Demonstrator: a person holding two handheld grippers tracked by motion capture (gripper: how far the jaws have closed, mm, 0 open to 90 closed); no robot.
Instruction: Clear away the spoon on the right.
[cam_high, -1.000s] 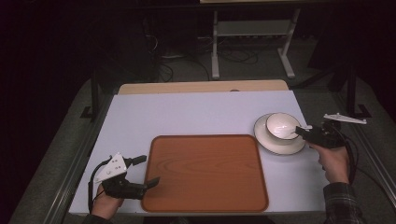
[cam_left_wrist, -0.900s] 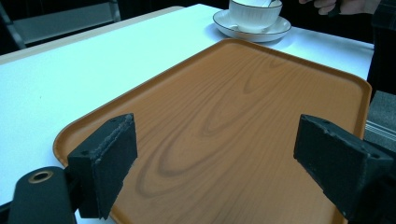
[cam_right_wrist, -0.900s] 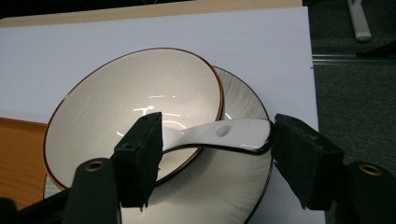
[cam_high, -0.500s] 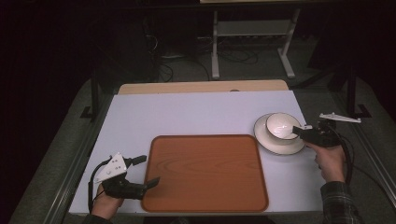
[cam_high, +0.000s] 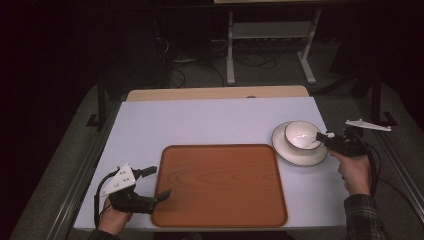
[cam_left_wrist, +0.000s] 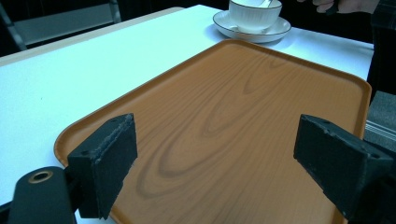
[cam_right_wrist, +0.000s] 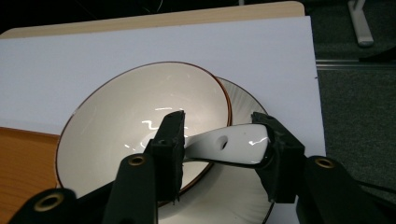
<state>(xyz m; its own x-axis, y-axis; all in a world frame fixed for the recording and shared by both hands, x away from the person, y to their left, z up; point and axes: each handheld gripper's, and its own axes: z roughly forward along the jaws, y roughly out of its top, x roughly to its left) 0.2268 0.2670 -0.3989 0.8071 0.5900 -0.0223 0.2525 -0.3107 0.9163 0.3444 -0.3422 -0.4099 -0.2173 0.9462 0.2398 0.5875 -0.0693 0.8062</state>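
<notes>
Spoon (cam_right_wrist: 233, 147) handle now sits between the right gripper (cam_right_wrist: 224, 149) jaws, which have nudged in over the bowl (cam_high: 302, 135) since a second ago, closed on it by the look; the lift looks next. Bowl rests on its saucer (cam_high: 295, 155), right of the tray (cam_high: 220, 185). Left gripper (cam_left_wrist: 215, 158) hangs wide open over the tray's near corner

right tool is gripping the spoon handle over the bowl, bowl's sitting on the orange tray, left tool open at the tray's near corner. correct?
One thing is off: the bowl sits on a white saucer on the table, to the right of the orange tray, not on it; the high view shows this. The rest holds: the right tool grips the spoon handle over the bowl, and the left tool is open at the tray's near corner.
</notes>
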